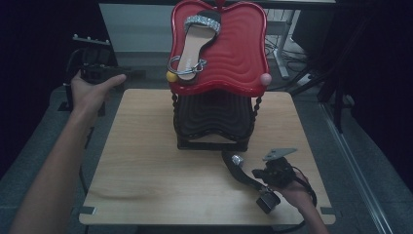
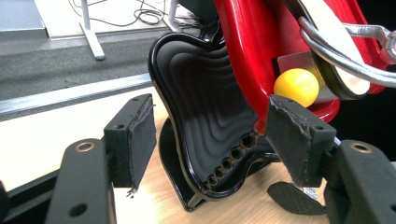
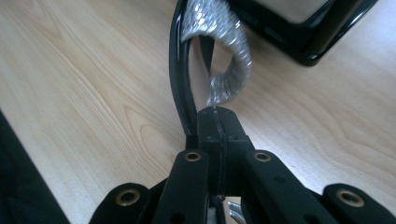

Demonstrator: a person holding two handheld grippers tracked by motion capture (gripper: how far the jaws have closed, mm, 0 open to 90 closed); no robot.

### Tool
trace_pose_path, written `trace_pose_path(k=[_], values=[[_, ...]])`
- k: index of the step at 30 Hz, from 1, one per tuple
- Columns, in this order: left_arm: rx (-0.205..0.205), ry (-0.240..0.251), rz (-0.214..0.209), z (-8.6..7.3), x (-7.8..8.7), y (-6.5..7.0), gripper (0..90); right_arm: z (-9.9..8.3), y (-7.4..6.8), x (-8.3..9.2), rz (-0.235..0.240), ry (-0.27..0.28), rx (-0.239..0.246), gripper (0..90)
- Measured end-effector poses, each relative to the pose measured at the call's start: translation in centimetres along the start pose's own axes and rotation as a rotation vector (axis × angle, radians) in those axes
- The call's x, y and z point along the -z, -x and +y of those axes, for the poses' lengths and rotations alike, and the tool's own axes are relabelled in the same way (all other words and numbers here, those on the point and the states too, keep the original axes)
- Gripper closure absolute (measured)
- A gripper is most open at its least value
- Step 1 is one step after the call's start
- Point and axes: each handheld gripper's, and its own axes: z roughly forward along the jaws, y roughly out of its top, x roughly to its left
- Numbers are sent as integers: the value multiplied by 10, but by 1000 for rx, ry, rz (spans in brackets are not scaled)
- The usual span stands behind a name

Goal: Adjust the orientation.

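Nearest the high camera, the pale wooden tabletop (image 1: pixel 146 165) spreads under everything. At its far edge stands a two-tier rack: a red ribbed plastic tray (image 1: pixel 238 48) tilted up on top, a black ribbed tray (image 1: pixel 214 117) below it. On the red tray lies a tan-soled sandal with a glittery silver strap (image 1: pixel 195 44). Its mate, a black-edged sandal with the same silver strap (image 1: pixel 238 168), is at the table's near right, in front of the rack, heel pinched by the right gripper (image 3: pixel 219 135), whose jaws are pressed together on the sole's rim. The left gripper (image 2: pixel 210 140) sits off the table's far left corner, jaws spread with nothing between them. A small yellow ball (image 2: pixel 296 86) caps the red tray's corner.
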Motion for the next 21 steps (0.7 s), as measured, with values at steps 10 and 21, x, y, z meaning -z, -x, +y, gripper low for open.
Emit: trace_pose_path(k=[10,21], values=[[12,6,13,-3,4,-3,341,0,-3,-17,-34,-70,22,899],[0,-12,19,-3,-1,0,340,1,-14,-15,12,-81,36,900]])
